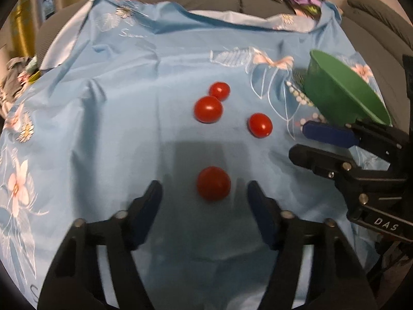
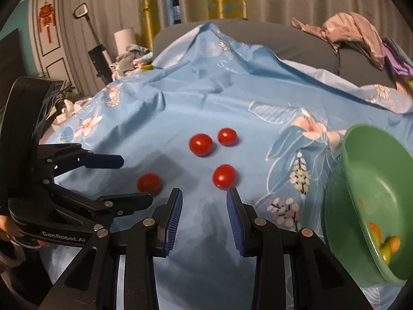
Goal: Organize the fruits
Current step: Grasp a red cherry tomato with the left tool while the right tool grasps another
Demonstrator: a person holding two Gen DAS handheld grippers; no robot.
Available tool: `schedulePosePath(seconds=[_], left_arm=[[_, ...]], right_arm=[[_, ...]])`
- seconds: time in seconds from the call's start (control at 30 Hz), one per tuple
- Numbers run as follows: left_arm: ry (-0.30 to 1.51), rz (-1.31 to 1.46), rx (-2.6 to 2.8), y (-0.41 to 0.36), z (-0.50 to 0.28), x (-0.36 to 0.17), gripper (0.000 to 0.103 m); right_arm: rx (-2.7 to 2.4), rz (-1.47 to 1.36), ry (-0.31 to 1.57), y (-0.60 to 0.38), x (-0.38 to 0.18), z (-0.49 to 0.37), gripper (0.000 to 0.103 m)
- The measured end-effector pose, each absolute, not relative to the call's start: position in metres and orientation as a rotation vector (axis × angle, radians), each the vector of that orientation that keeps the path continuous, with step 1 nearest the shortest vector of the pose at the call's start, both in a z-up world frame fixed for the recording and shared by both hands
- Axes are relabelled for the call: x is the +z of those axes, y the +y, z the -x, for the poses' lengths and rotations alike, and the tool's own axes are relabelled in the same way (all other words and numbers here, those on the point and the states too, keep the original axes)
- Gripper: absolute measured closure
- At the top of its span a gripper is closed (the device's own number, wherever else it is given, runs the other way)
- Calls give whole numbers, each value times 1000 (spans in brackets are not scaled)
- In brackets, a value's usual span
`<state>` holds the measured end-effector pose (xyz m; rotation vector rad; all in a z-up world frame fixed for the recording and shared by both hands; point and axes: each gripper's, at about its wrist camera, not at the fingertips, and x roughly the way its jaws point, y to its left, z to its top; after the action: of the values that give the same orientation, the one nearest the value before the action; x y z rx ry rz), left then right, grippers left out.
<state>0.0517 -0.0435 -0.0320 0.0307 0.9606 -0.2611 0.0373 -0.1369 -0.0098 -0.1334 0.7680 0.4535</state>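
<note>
Four red tomatoes lie on a light blue floral cloth (image 1: 108, 134). In the left wrist view, the nearest tomato (image 1: 213, 183) sits just ahead of the left tool (image 1: 204, 193), at 12 o'clock from it and level with the tips of its two fingers, touching neither. That tool is wide open and has hold of nothing. Beyond, toward 12 o'clock, two more tomatoes form a pair, the larger (image 1: 208, 109) in front and the smaller (image 1: 219, 91) just behind it; whether they touch I cannot tell. A fourth tomato (image 1: 260, 125) lies apart at about 1 o'clock.

A green bowl (image 1: 343, 95) stands tilted at 2 o'clock, its rim close over the right tool (image 1: 296, 139), which comes in from 3 o'clock.

In the right wrist view, the right tool (image 2: 204, 196) has its blue pads parted and nothing between them; one tomato (image 2: 224, 176) lies just ahead of its tips. The bowl (image 2: 335, 201) leans at 3 o'clock with small orange and yellow-green fruits (image 2: 387, 245) gathered in its lower side. The left tool (image 2: 134, 178) enters from 9 o'clock, a tomato (image 2: 149, 183) between its spread fingers.
</note>
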Motion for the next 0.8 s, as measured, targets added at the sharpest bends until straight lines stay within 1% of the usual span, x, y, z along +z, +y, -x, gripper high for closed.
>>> schedulePosePath(seconds=[0.07,0.17,0.27,0.5,0.8], left_arm=[[976,-44,-277,-48,-56,-36,52],[976,-56,-281,-51,-60,-38,59],[968,-44,-289,-50,-62,-37,75],[939,27,-312,-38,-56,-36,76],[890,101,-325,-18,-44,-25,76]], right_arm=[[441,112,781,-141,-12,-40,67],[435,96,790,-143,-14,-43,67],[439,76,798,-145,-15,-45,67],[425,52,825,-146,-20,-52,67],[394,15,890,-133,-21,-82,67]])
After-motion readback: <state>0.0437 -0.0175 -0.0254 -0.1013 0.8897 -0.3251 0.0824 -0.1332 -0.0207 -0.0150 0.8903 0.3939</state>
